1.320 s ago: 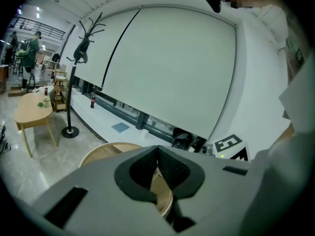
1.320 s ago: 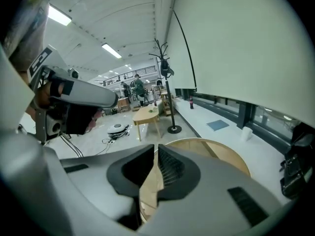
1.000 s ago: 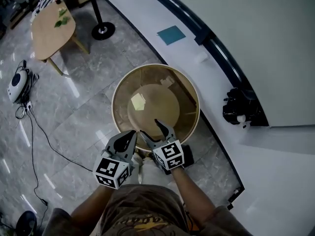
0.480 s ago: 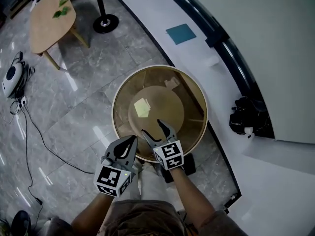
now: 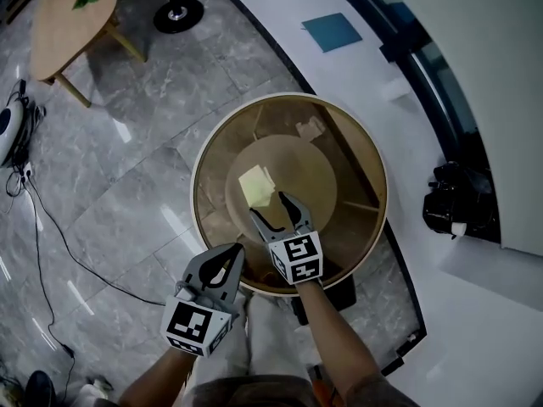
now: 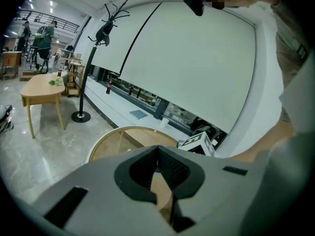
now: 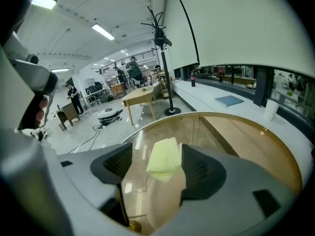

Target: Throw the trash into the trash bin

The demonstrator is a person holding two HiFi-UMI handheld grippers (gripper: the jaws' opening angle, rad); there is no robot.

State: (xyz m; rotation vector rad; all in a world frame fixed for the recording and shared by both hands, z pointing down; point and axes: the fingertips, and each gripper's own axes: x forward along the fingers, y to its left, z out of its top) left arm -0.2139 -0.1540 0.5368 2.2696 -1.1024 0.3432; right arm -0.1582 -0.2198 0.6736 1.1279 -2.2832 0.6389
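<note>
Hovering above the round, translucent amber trash bin (image 5: 361, 176), the right gripper (image 5: 271, 210) gapes empty; the left gripper (image 5: 229, 259) is closed on nothing. Square yellow paper (image 5: 257, 185) lies inside; glossy marble floor (image 5: 127, 168) surrounds.

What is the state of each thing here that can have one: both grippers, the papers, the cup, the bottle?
Left gripper: shut, empty.
Right gripper: open, gripping nothing.
Yellow paper: lying loose on the round table, just ahead of the right gripper.
Small scrap: lying on the table, untouched.
Cup: upright on the ledge.
Bottle: upright on the ledge.
</note>
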